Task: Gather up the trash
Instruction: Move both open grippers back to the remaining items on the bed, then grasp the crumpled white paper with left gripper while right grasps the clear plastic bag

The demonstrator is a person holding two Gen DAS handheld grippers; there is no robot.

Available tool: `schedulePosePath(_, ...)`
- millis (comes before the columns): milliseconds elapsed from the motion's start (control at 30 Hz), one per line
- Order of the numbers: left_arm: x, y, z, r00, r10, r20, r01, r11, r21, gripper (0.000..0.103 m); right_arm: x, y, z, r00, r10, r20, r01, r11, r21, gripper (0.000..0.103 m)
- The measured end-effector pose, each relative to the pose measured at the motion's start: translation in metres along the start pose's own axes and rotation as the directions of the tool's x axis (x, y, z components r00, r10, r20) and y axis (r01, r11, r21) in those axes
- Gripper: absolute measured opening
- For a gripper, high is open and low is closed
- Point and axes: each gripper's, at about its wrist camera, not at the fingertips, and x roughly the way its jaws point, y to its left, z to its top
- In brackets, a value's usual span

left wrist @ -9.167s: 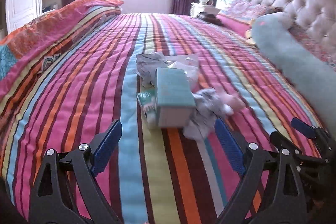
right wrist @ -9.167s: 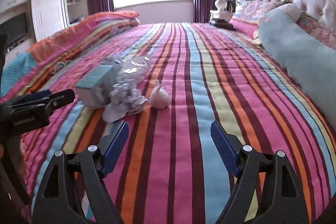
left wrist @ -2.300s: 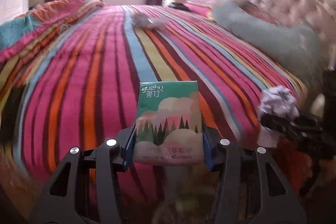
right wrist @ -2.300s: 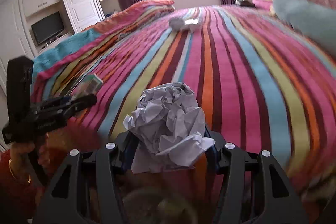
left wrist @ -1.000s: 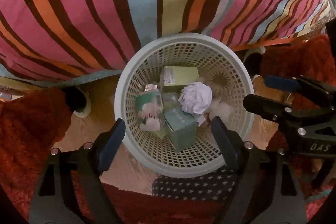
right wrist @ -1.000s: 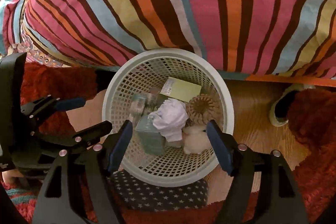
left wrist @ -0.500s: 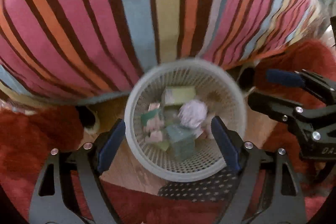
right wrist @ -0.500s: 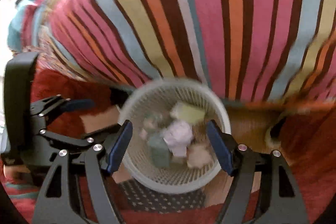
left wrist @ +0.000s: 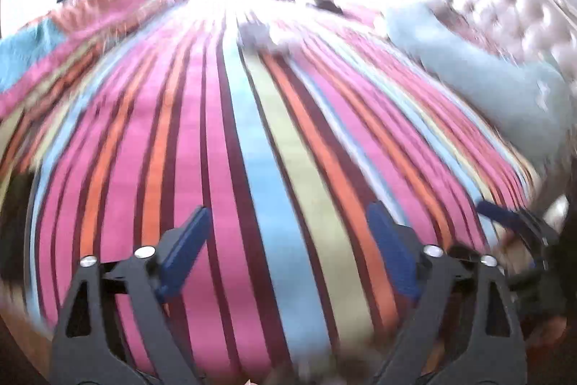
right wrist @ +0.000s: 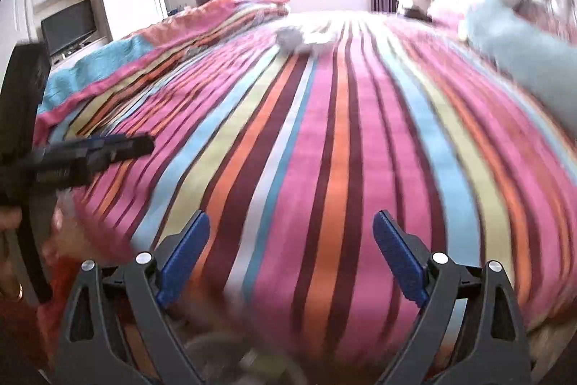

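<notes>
Now both the left gripper (left wrist: 285,233) and right gripper (right wrist: 290,240) have their fingers spread wide and empty, so reach far up the striped bed (right wrist: 360,139) toward the remaining trash (right wrist: 303,40), slowing before closing.

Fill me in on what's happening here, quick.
A person is clearing trash off a striped bedspread with a handheld gripper in each hand. Right now the left gripper and right gripper both hold nothing, jaws spread wide, pointing along the bed from its near edge. A small pile of leftover trash lies far up the bed near the pillows, out of reach from here. The picture is motion-blurred.
</notes>
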Motion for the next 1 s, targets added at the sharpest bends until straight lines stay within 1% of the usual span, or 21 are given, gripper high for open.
schedulePosePath(33,0.016,0.004,0.021,0.999,0.03,0.029,-0.029,0.999,-0.017,0.09,0.018,-0.004,0.022,0.999,-0.039,0.018,0.039,0.999,-0.014,0.087)
schedulePosePath(100,0.054,0.012,0.066,0.996,0.061,0.071,-0.058,0.997,-0.053,0.09,0.04,-0.005,0.05,0.997,-0.06,0.038,0.06,0.998,-0.006,0.087)
schedulePosePath(133,0.071,0.017,0.085,0.995,0.06,0.077,-0.055,0.996,-0.071,0.09,0.061,-0.007,0.074,0.996,-0.073,0.054,0.073,0.997,0.002,0.087)
schedulePosePath(200,0.094,0.026,0.111,0.994,0.071,0.086,-0.063,0.993,-0.099,0.09,0.09,-0.007,0.102,0.992,-0.1,0.074,0.1,0.995,-0.003,0.087)
schedulePosePath(233,0.108,0.034,0.128,0.992,0.09,0.09,-0.079,0.99,-0.12,0.09,0.108,-0.006,0.118,0.989,-0.118,0.087,0.119,0.993,-0.013,0.087)
schedulePosePath(300,0.126,0.045,0.147,0.991,0.105,0.077,-0.094,0.987,-0.128,0.09,0.145,-0.001,0.143,0.983,-0.155,0.098,0.158,0.987,-0.027,0.087)
schedulePosePath(367,0.146,0.06,0.168,0.99,0.128,0.055,-0.119,0.983,-0.143,0.09,0.184,0.0,0.165,0.984,-0.166,0.071,0.168,0.985,-0.024,0.087)
schedulePosePath(400,0.155,0.067,0.175,0.99,0.134,0.04,-0.127,0.981,-0.148,0.09,0.197,0.001,0.173,0.983,-0.174,0.064,0.175,0.984,-0.024,0.087)
schedulePosePath(433,0.171,0.073,0.189,0.992,0.126,0.008,-0.123,0.979,-0.16,0.09,0.212,0.002,0.182,0.98,-0.192,0.06,0.194,0.981,-0.031,0.087)
schedulePosePath(500,0.188,0.081,0.206,0.996,0.082,-0.024,-0.085,0.98,-0.179,0.09,0.237,0.004,0.196,0.975,-0.214,0.057,0.218,0.974,-0.056,0.087)
schedulePosePath(533,0.199,0.082,0.215,0.998,0.048,-0.042,-0.055,0.981,-0.183,0.09,0.249,0.005,0.202,0.976,-0.213,0.037,0.215,0.974,-0.068,0.087)
schedulePosePath(567,0.211,0.082,0.225,0.998,0.019,-0.064,-0.03,0.983,-0.184,0.09,0.26,0.005,0.209,0.981,-0.193,0.013,0.193,0.978,-0.075,0.087)
schedulePosePath(600,0.223,0.082,0.233,0.997,0.006,-0.081,-0.021,0.982,-0.189,0.09,0.268,0.004,0.215,0.986,-0.169,0.001,0.169,0.982,-0.081,0.087)
schedulePosePath(633,0.23,0.082,0.236,0.996,0.008,-0.086,-0.025,0.981,-0.195,0.09,0.273,0.004,0.221,0.988,-0.155,0.006,0.155,0.985,-0.076,0.087)
schedulePosePath(700,0.248,0.081,0.247,0.996,-0.003,-0.09,-0.016,0.978,-0.207,0.09,0.28,0.001,0.231,0.989,-0.147,0.024,0.149,0.985,-0.083,0.087)
schedulePosePath(733,0.261,0.08,0.254,0.995,-0.028,-0.096,0.008,0.978,-0.21,0.09,0.283,0.0,0.235,0.99,-0.138,0.036,0.14,0.986,-0.09,0.087)
schedulePosePath(800,0.279,0.077,0.262,0.992,-0.054,-0.11,0.031,0.979,-0.202,0.09,0.294,-0.006,0.242,0.994,-0.11,0.024,0.112,0.99,-0.087,0.087)
schedulePosePath(867,0.295,0.071,0.266,0.991,-0.056,-0.122,0.034,0.984,-0.176,0.09,0.304,-0.018,0.243,0.997,-0.07,-0.029,0.068,0.996,-0.059,0.087)
schedulePosePath(900,0.301,0.069,0.268,0.991,-0.058,-0.122,0.037,0.985,-0.166,0.09,0.308,-0.022,0.245,0.996,-0.066,-0.051,0.064,0.997,-0.054,0.087)
schedulePosePath(933,0.306,0.069,0.269,0.991,-0.055,-0.122,0.034,0.986,-0.166,0.09,0.309,-0.03,0.244,0.994,-0.088,-0.069,0.084,0.995,-0.054,0.087)
schedulePosePath(1000,0.318,0.068,0.27,0.989,-0.038,-0.141,0.014,0.986,-0.167,0.09,0.308,-0.04,0.246,0.993,-0.095,-0.072,0.093,0.995,-0.033,0.087)
